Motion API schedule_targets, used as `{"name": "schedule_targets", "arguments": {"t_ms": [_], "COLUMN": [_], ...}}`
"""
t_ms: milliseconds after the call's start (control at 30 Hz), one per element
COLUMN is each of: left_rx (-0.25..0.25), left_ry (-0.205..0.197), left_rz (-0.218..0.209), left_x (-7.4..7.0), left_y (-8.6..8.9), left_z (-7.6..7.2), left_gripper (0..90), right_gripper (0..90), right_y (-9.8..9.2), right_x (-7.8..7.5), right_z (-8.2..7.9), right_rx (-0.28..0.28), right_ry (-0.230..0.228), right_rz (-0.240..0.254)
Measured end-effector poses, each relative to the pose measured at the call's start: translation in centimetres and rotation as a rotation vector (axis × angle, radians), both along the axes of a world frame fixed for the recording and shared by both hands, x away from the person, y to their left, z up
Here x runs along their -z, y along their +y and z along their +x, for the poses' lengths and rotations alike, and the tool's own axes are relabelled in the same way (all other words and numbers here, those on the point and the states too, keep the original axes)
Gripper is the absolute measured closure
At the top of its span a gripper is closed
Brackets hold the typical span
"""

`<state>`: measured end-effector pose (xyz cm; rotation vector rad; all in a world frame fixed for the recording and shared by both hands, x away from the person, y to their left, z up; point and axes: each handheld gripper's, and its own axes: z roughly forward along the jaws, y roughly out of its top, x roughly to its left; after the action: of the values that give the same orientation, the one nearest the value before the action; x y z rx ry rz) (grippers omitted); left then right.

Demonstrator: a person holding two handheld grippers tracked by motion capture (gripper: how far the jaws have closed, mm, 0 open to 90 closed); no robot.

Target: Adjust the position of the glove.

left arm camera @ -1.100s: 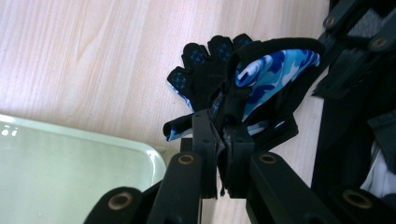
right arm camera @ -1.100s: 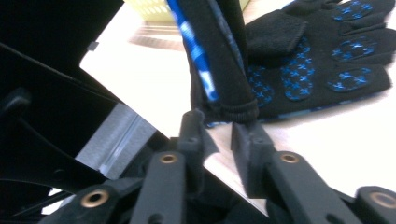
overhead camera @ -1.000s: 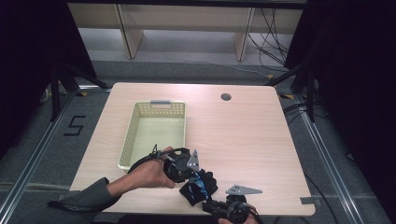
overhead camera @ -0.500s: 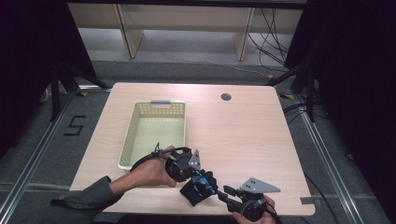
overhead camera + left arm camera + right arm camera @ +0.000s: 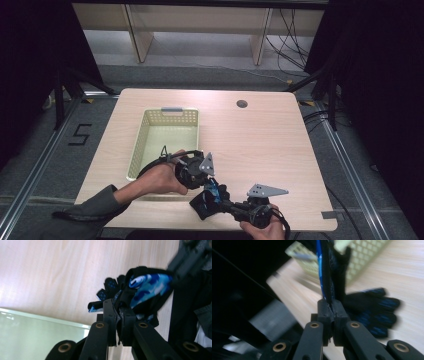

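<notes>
I have a black-and-blue glove (image 5: 207,197) off the near right corner of the pale green basket (image 5: 145,135), low over the tabletop (image 5: 260,135) near its front edge. My left gripper (image 5: 206,181) sits just beside that basket corner, its fingers (image 5: 110,312) pinched tight on a fold of the glove; in the left gripper view the fabric bunches up from between them, blue camouflage patch and black fingertips fanned above. My right gripper (image 5: 222,202) comes in from farther off the basket, toward the tabletop's front edge; its jaws have just been closing, and in the right gripper view the fingers (image 5: 325,311) clamp a thin edge of black-and-blue cloth (image 5: 325,277) that rises straight up from them. A black glove part with blue dots (image 5: 374,312) lies blurred beyond those fingers; I cannot tell whether it is the same glove or a second one. From the high view the glove is a dark lump, partly covered by both grippers.
</notes>
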<state>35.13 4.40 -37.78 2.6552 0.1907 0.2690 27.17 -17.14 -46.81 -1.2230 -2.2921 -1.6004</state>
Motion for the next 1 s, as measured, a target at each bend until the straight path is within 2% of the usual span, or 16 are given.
{"name": "schedule_targets", "arguments": {"t_ms": [67, 100, 133, 167, 200, 267, 333, 367, 433, 467, 500, 533, 700, 800, 933, 1000], "left_rx": [0.002, 0.005, 0.012, 0.027, 0.037, 0.053, 0.053, 0.064, 0.069, 0.071, 0.077, 0.078, 0.084, 0.069, 0.035, 0.023], "left_ry": [-0.029, -0.041, -0.043, -0.044, -0.039, -0.024, -0.037, -0.029, -0.027, -0.022, -0.023, -0.017, -0.015, -0.026, -0.038, -0.04], "left_rz": [0.004, 0.019, 0.038, 0.077, 0.095, 0.138, 0.169, 0.183, 0.189, 0.188, 0.189, 0.189, 0.188, 0.16, 0.119, 0.08], "left_x": [-0.6, -0.7, -0.5, 0.2, 0.8, 2.2, 3.6, 4.5, 5.1, 5.4, 5.7, 6.0, 6.8, 6.5, 4.9, 4.0], "left_y": [-0.2, -0.5, -0.8, -1.4, -1.8, -2.7, -3.6, -4.4, -4.9, -5.4, -5.7, -6.1, -7.1, -7.0, -6.5, -6.0], "left_z": [-0.2, -0.3, -0.4, -0.4, -0.5, -0.7, -0.6, -0.4, -0.4, -0.3, -0.3, -0.2, -0.3, -0.5, -0.6, -0.7], "left_gripper": [85.7, 85.7, 85.7, 85.7, 85.7, 85.6, 85.0, 84.7, 83.8, 83.2, 82.7, 81.9, 72.2, 64.8, 54.1, 50.0], "right_gripper": [88.2, 88.2, 88.2, 88.2, 88.1, 88.1, 87.9, 87.8, 87.2, 86.3, 84.7, 82.3, 66.1, 52.9, 50.2, 48.2], "right_y": [0.4, 0.7, 1.2, 1.6, 2.2, 2.9, 3.1, 3.0, 2.7, 2.5, 2.5, 2.2, 1.6, 1.1, -0.1, -0.8], "right_x": [0.0, 0.1, 0.2, 0.7, 1.6, 2.8, 3.7, 4.3, 4.5, 4.7, 4.6, 4.8, 4.9, 4.8, 4.3, 3.9], "right_z": [-0.2, -0.2, -0.5, -0.4, -0.4, -0.4, -0.3, -0.2, -0.1, -0.2, -0.4, -0.4, -0.6, -1.0, -1.8, -2.0], "right_rx": [0.015, 0.019, 0.045, 0.036, 0.036, 0.032, 0.042, 0.051, 0.069, 0.081, 0.09, 0.088, 0.107, 0.129, 0.146, 0.167], "right_ry": [0.016, -0.007, 0.046, 0.034, 0.065, 0.089, 0.129, 0.108, 0.117, 0.117, 0.16, 0.133, 0.149, 0.162, 0.136, 0.115], "right_rz": [0.079, 0.097, 0.109, 0.114, 0.144, 0.109, 0.072, 0.05, 0.019, 0.006, 0.001, -0.015, -0.081, -0.103, -0.066, -0.081]}}
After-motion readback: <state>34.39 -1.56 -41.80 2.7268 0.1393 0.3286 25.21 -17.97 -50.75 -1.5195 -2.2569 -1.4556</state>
